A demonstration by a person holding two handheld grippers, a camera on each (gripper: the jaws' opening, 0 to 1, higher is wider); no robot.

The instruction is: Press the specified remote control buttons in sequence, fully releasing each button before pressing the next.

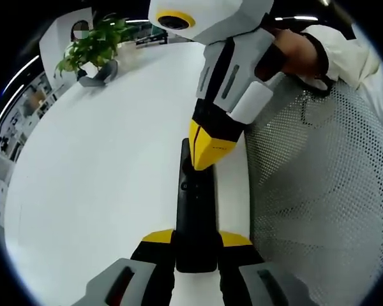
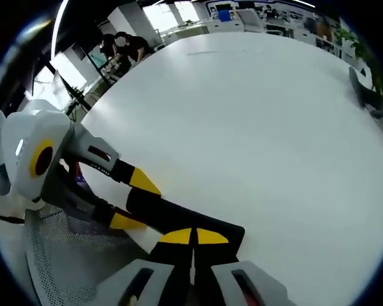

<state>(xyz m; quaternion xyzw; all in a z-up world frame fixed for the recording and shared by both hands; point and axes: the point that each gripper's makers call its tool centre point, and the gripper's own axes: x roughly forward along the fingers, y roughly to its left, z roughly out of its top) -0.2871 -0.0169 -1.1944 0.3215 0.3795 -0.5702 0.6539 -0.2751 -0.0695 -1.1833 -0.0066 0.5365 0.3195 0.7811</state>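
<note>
In the left gripper view, the left gripper (image 1: 196, 245) has its two yellow-tipped jaws set apart and closed against the sides of a black remote control (image 1: 195, 217), which runs forward between them. The right gripper (image 1: 207, 150) comes in from above, jaws pressed together into one yellow point that seems to touch the remote's face. A hand (image 1: 292, 54) in a white sleeve (image 1: 345, 54) grips its handle behind the jaws.
</note>
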